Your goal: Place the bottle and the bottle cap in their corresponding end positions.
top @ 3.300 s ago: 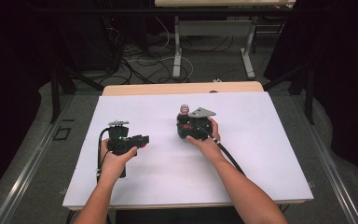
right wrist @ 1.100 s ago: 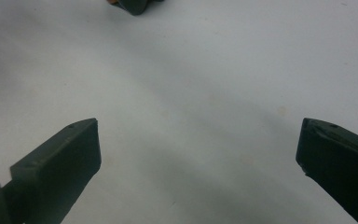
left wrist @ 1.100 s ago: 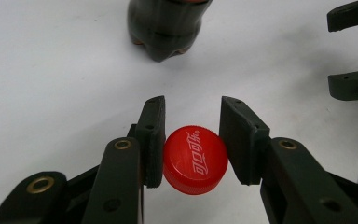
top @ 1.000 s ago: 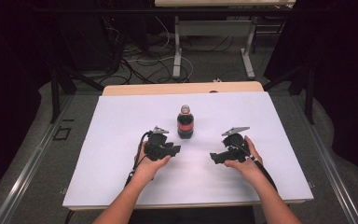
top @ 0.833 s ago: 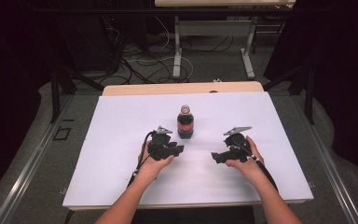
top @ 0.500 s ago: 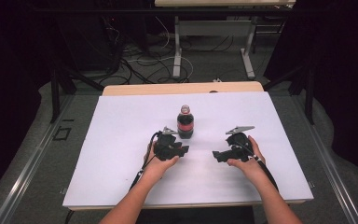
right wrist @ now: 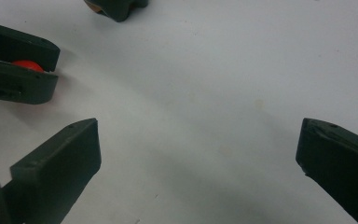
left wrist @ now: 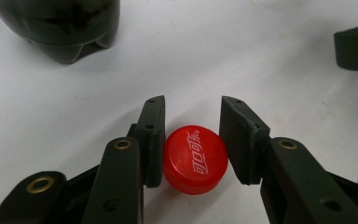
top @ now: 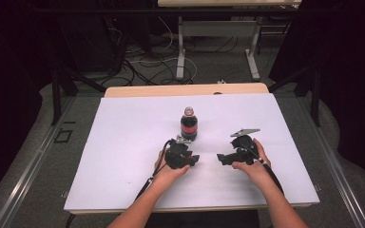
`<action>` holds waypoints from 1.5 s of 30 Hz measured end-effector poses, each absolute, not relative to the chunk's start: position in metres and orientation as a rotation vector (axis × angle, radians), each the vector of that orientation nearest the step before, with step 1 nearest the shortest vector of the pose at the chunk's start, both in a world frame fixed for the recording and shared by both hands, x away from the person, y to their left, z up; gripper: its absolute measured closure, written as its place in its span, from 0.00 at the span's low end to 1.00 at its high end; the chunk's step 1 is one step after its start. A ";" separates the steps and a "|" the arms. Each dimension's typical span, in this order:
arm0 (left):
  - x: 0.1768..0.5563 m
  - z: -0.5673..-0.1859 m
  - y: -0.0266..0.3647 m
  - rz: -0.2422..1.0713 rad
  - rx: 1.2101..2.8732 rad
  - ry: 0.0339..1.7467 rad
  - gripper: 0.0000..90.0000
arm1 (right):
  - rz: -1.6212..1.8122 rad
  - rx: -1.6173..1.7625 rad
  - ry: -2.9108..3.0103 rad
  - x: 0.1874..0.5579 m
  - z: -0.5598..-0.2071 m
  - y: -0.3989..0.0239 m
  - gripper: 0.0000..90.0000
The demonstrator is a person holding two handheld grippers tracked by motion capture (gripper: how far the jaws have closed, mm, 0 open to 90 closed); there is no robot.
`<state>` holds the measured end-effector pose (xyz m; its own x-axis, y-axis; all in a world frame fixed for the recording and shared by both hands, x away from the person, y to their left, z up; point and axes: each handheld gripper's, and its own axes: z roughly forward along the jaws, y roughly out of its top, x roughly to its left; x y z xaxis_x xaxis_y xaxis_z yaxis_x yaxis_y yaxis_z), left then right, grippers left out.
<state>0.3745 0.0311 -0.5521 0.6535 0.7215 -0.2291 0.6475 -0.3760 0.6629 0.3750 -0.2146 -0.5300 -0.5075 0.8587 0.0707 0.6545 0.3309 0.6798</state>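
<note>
Red bottle cap (left wrist: 195,159) sits pinched between the two black jaws of the left claw (left wrist: 192,140), low in the centre of the left gripper view, its printed top facing up and its underside at or just above the white desk (left wrist: 261,60); the pads press its ribbed rim from either side. In the high view, the left claw (top: 186,158) lies low at centre frame, with the left hand (top: 168,166) behind it. To its right, the right claw (top: 225,159) stands empty with jaws spread wide, nothing between them but bare desk (top: 123,137), as the right gripper view confirms. Farther up the frame, just beyond the left claw, the open cola bottle (top: 189,124) stands upright, its long axis vertical. The bottle's mouth lies up and slightly right of the held cap, and the left hand is the nearer one, so any recapping would likely call for a lift up and forward.
</note>
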 end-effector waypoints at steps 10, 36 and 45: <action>0.373 -0.552 0.032 0.131 2.126 1.061 0.55 | 0.964 1.350 2.293 0.376 -0.530 -0.215 0.00; 0.379 -0.494 0.110 0.302 1.990 1.045 0.26 | 0.975 1.355 2.263 0.374 -0.527 -0.218 0.00; 0.382 -0.493 0.151 0.310 1.936 1.115 0.06 | 0.984 1.349 2.242 0.374 -0.527 -0.222 0.00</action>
